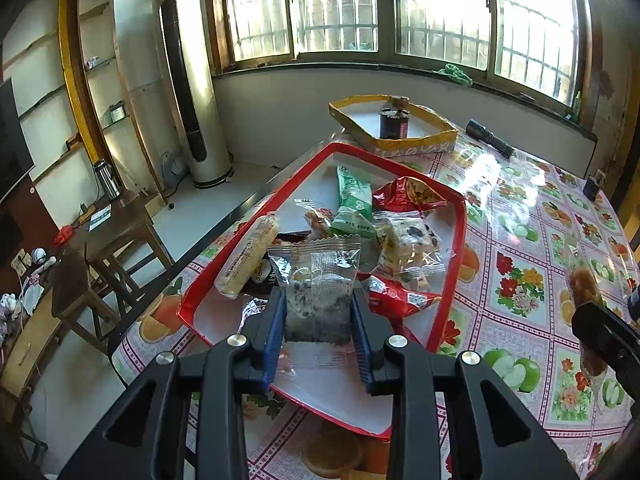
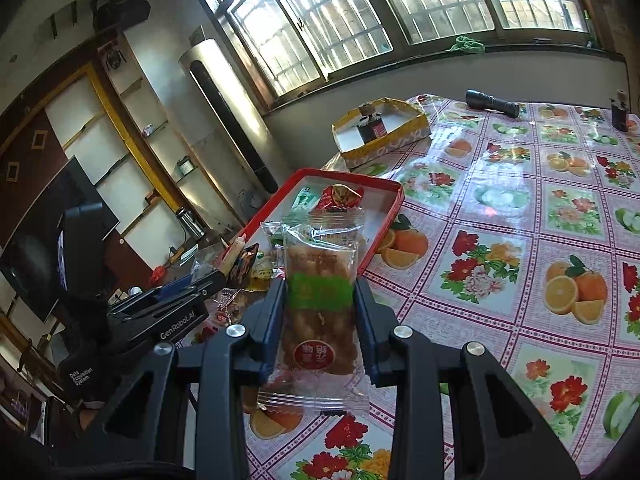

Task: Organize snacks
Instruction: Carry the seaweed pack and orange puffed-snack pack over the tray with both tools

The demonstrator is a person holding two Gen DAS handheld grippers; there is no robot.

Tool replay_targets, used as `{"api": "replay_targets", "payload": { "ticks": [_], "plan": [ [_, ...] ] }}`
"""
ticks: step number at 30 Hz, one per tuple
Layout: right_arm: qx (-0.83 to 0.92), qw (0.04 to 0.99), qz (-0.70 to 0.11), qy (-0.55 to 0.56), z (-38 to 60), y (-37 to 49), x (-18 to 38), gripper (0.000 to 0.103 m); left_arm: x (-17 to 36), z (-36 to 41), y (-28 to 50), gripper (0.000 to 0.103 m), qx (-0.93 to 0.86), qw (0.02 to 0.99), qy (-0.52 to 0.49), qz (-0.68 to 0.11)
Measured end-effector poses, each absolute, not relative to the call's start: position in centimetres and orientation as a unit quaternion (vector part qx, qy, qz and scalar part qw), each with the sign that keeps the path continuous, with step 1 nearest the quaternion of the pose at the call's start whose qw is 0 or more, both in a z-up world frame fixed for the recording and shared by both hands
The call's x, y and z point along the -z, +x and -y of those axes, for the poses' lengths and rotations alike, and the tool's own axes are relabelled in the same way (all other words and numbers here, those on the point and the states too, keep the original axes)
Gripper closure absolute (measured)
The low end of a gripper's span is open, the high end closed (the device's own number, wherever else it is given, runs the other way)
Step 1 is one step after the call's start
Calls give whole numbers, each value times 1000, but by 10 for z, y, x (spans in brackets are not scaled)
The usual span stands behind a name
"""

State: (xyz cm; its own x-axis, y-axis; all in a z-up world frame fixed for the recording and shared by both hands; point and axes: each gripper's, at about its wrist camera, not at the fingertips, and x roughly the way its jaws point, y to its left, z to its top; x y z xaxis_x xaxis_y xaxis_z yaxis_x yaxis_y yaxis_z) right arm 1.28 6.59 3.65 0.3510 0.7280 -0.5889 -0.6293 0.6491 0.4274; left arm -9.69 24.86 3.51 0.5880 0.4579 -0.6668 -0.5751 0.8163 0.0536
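A: In the left wrist view, what is the left gripper (image 1: 319, 320) doing?

B: Its jaws are clamping a clear-wrapped speckled nougat bar (image 1: 318, 300) at lower centre, over the red tray (image 1: 456, 264). Inside the tray are lying a green packet (image 1: 354, 204), a red packet (image 1: 408, 194) and a pale long bar (image 1: 248, 256). A yellow box (image 1: 416, 142) is sitting beyond it.

A: And the right wrist view?

B: The right gripper (image 2: 320, 316) is pinching a brown pastry packet (image 2: 318, 308) with a green band, centre frame, above the flowered table (image 2: 500, 240). The red tray is showing behind it, the left gripper at lower left.
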Motion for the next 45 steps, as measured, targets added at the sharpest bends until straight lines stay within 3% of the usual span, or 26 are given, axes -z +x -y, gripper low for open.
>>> {"api": "replay_targets", "payload": {
  "ticks": [45],
  "plan": [
    [-465,780,-418,40,-153,62,-18,67,-12,-298,-80,72,-308,866,-110,-378]
  ]
}}
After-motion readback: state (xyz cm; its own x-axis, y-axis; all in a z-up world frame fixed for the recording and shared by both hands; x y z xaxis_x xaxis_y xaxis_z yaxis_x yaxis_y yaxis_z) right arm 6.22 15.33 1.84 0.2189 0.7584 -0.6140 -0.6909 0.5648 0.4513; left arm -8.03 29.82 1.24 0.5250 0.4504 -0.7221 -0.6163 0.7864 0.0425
